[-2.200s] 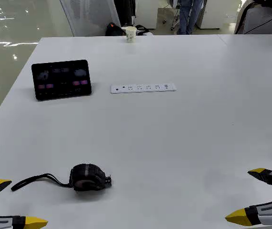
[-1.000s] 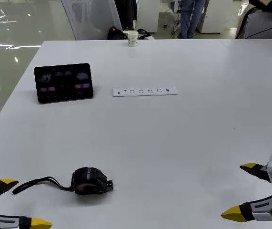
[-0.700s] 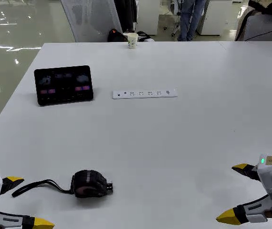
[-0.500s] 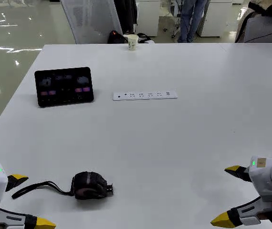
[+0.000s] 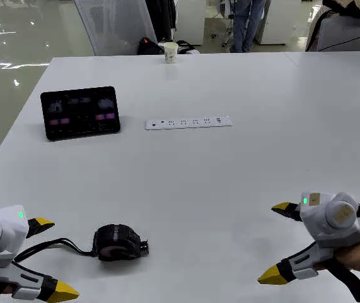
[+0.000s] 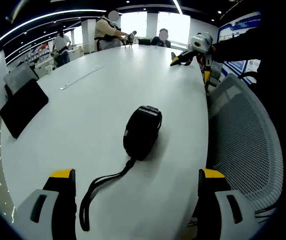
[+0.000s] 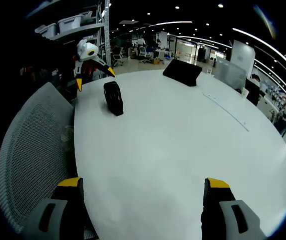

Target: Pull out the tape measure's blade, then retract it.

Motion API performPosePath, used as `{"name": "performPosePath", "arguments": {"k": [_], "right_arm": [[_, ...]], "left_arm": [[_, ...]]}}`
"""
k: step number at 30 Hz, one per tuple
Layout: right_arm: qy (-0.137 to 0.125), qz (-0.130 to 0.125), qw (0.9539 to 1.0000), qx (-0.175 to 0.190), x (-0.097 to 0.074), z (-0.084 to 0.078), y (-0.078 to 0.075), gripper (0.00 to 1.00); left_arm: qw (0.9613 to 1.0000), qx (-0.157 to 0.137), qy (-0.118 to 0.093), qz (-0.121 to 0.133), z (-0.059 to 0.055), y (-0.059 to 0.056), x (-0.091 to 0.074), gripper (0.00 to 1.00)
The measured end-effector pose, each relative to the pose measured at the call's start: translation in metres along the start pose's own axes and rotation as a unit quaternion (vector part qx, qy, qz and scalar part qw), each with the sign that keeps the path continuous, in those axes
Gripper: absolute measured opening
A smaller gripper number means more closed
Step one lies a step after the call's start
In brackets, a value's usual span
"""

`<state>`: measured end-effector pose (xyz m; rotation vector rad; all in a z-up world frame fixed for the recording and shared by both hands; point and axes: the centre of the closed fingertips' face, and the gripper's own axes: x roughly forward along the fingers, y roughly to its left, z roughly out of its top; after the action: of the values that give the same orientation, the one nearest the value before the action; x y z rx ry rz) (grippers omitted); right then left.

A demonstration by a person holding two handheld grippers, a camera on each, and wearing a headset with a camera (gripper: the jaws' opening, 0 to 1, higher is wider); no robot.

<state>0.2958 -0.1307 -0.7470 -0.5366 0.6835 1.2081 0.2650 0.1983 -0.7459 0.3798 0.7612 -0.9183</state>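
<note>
Nothing is done yet: the black round tape measure (image 5: 118, 242) lies untouched, blade in, just right of your wide-open left gripper (image 5: 52, 257), and your right gripper (image 5: 274, 241) is equally wide.

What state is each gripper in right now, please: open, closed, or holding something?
Left gripper: open, holding nothing; the tape measure lies just ahead of it.
Right gripper: open, holding nothing.

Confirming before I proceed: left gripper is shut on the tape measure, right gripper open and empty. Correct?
No: the left gripper is open, the tape measure lying free on the table ahead of it, per the left gripper view. The right gripper is open and empty.
</note>
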Motion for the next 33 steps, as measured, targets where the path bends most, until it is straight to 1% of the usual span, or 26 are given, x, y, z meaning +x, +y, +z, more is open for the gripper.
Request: {"name": "performPosePath", "arguments": {"k": [4,8,11,12,14,16,19,21,23,25,28,31,33], "right_arm": [[-0.003,0.011,0.9999,-0.012,0.011,0.011,-0.001,0.99],[-0.003,0.019,0.9997,-0.018,0.023,0.020,-0.001,0.99],[-0.006,0.026,0.9994,-0.022,0.031,0.026,0.001,0.99],[-0.007,0.030,0.9993,-0.021,0.035,0.028,0.001,0.99],[-0.009,0.036,0.9991,-0.022,0.042,0.031,0.003,0.99],[-0.006,0.040,0.9989,-0.024,0.046,0.033,0.005,0.99],[-0.006,0.047,0.9986,-0.024,0.052,0.036,0.008,0.99],[-0.003,0.054,0.9983,-0.023,0.057,0.036,0.010,0.99],[0.000,0.058,0.9980,-0.026,0.062,0.037,0.012,0.99],[0.002,0.063,0.9976,-0.028,0.066,0.038,0.015,0.99],[0.002,0.069,0.9972,-0.029,0.071,0.042,0.017,0.99],[-0.001,0.075,0.9967,-0.030,0.078,0.048,0.020,0.99],[-0.001,0.079,0.9963,-0.034,0.083,0.053,0.022,0.99]], "left_arm": [[0.9997,0.024,0.000,-0.008,0.011,-0.001,0.005,0.99],[0.9994,0.033,0.003,-0.010,0.018,0.003,0.009,0.99],[0.9992,0.037,0.006,-0.013,0.023,0.003,0.014,0.99],[0.9991,0.038,0.014,-0.013,0.024,0.003,0.016,0.99],[0.9976,0.060,0.034,0.005,0.022,0.011,0.020,0.99],[0.9979,0.055,0.034,-0.002,0.026,0.009,0.024,0.99],[0.9977,0.059,0.031,-0.006,0.032,0.008,0.028,0.99],[0.9976,0.055,0.039,-0.015,0.032,0.005,0.031,0.98],[0.9969,0.067,0.040,-0.014,0.034,0.006,0.034,0.98],[0.9963,0.071,0.044,-0.016,0.036,0.005,0.037,0.97],[0.9952,0.082,0.046,-0.025,0.039,0.002,0.042,0.93],[0.9940,0.090,0.051,-0.035,0.041,0.000,0.048,0.92],[0.9929,0.098,0.055,-0.040,0.040,0.001,0.053,0.91]]}}
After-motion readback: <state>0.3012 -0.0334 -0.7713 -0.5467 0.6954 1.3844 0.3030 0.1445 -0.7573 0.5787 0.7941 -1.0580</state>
